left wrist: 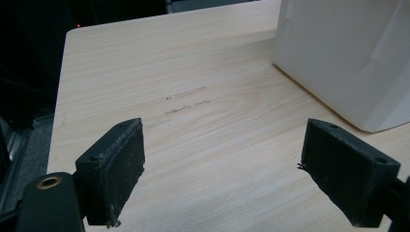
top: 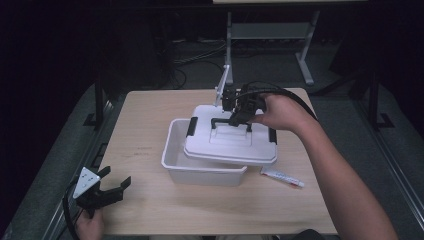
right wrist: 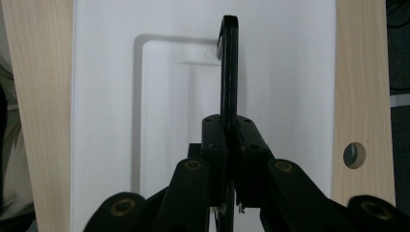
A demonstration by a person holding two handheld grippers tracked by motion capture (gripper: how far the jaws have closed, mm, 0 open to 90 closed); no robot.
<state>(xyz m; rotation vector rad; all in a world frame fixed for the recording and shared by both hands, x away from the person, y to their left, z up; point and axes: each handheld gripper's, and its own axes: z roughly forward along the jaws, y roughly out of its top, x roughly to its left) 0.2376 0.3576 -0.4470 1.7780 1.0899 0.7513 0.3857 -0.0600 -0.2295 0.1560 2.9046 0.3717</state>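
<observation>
A white plastic bin (top: 175, 152) stands in the middle of the wooden table (top: 145, 110). Its white lid (top: 235, 147) lies askew over it, shifted right so the bin's left part is uncovered. My right gripper (top: 239, 117) is shut on the lid's black handle (top: 222, 121). In the right gripper view the jaws (right wrist: 229, 125) pinch the upright handle (right wrist: 228, 63) above the lid (right wrist: 106, 96). My left gripper (top: 115, 182) sits open near the table's front left corner. In its own view the open jaws (left wrist: 225, 133) hold nothing, and the bin's wall (left wrist: 338, 58) is at the upper right.
A small white tube (top: 281, 177) lies on the table just right of the bin's front corner. A round hole (right wrist: 354, 155) shows in the tabletop beside the lid. A metal desk frame (top: 270, 32) stands on the floor beyond the table.
</observation>
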